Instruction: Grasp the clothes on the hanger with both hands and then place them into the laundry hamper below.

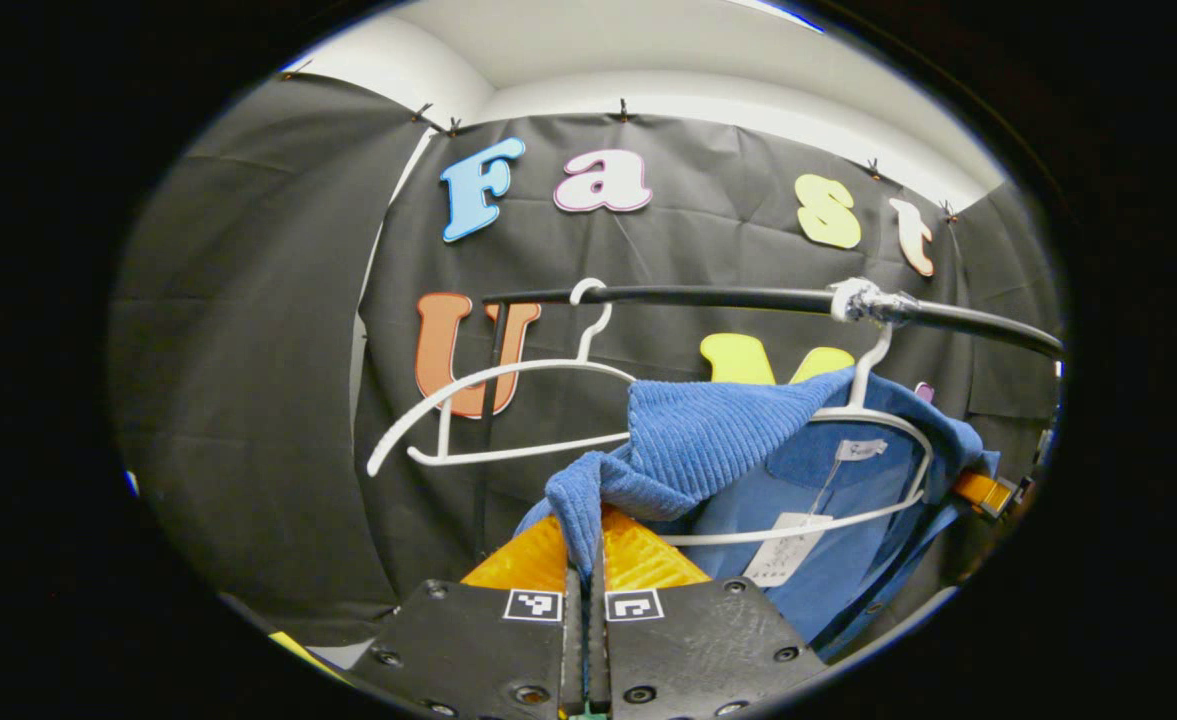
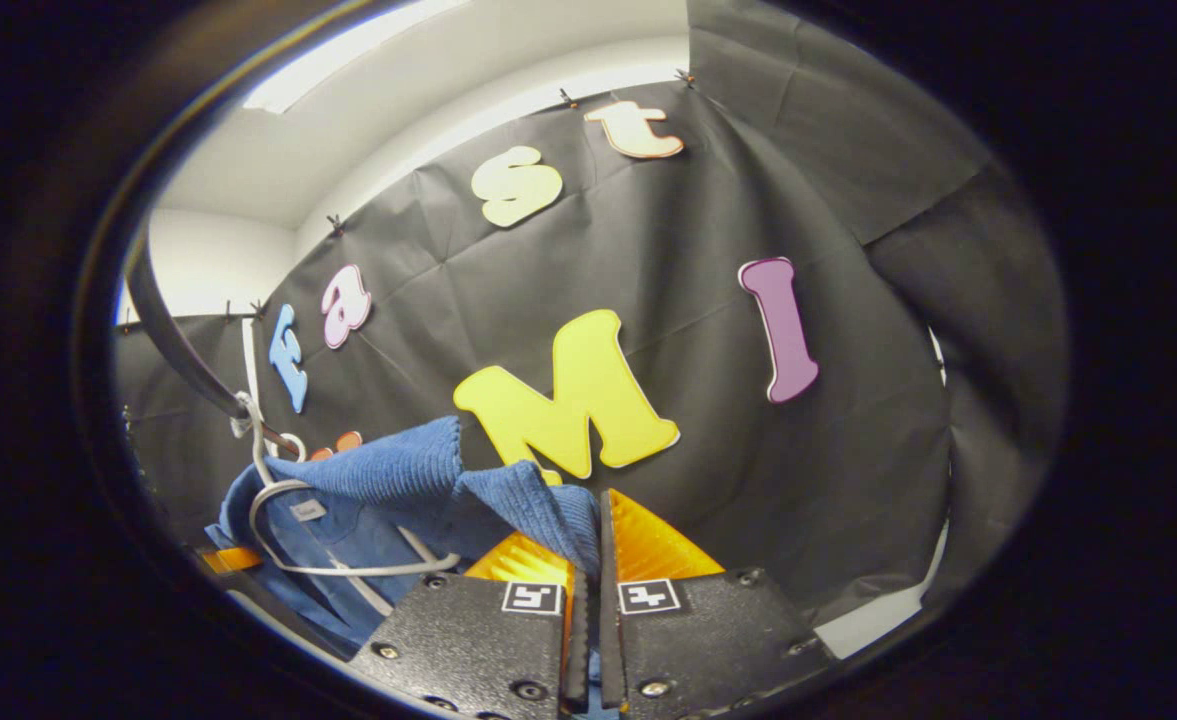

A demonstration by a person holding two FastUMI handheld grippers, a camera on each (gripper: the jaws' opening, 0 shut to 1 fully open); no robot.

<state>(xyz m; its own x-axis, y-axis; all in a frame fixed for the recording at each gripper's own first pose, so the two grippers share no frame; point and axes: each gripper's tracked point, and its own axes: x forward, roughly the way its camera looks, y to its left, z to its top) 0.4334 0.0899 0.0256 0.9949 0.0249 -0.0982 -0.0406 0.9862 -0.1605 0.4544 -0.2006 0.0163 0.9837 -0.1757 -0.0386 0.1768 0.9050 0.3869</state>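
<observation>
One blue garment (image 1: 708,440) hung on a white hanger (image 1: 873,420) from the black rail (image 1: 708,297); a second white hanger (image 1: 488,400) hung bare beside it. Left gripper (image 1: 588,560) was pinched on a fold of the cloth, and right gripper (image 2: 593,545) likewise. Two paper tags (image 1: 783,550) were unreadable.

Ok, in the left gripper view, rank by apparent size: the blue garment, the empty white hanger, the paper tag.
1. Blue garment, largest; part of it is close to the camera, pinched in the left claw.
2. Empty white hanger, thin but wide.
3. Paper tag, smallest.
</observation>
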